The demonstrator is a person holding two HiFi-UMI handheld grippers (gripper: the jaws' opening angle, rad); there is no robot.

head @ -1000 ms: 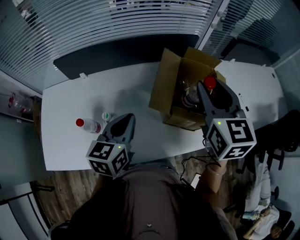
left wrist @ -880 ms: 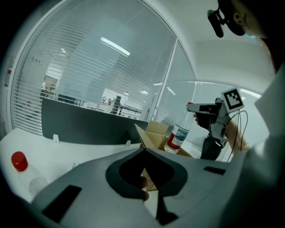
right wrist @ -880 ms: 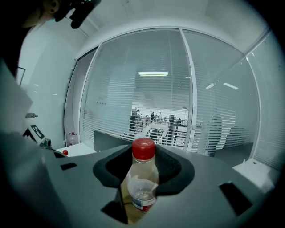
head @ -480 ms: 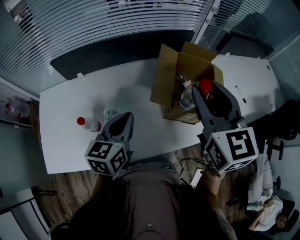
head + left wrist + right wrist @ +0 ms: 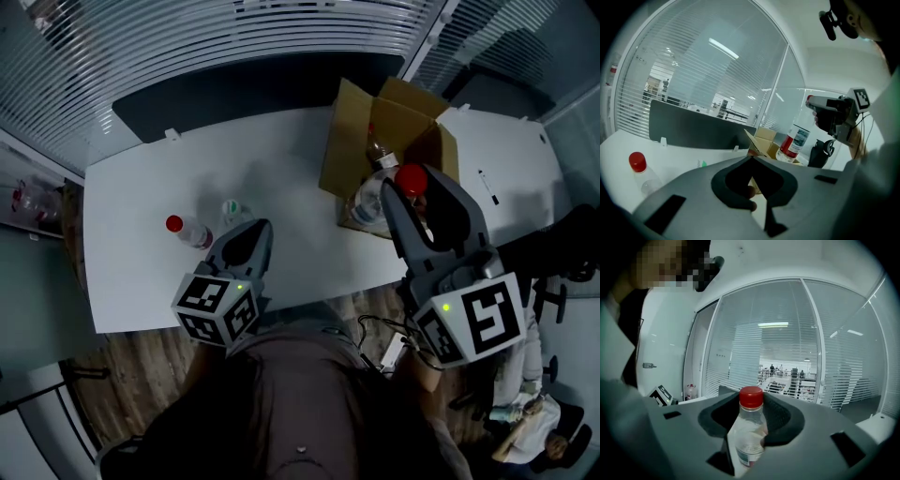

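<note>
My right gripper [image 5: 407, 184] is shut on a clear bottle with a red cap [image 5: 751, 427] and holds it upright in the air at the near side of the open cardboard box [image 5: 349, 129]. The left gripper view shows that held bottle [image 5: 794, 141] hanging above the box [image 5: 763, 142]. Another bottle [image 5: 380, 151] stands inside the box. My left gripper [image 5: 249, 238] hovers low over the white table [image 5: 141, 178], jaws together with nothing between them. Just beyond it lie a red-capped bottle [image 5: 188, 231] and a small green-capped bottle [image 5: 232, 209].
A dark screen [image 5: 225, 89] runs along the table's far edge, with slatted glass walls behind it. The box's flaps stand open. Office chairs [image 5: 562, 253] and a cable sit on the floor at the right, past the table's near edge.
My right gripper has risen with the red-capped bottle, up and away from the box's inside and nearer to me. The left gripper has stayed about where it was.
</note>
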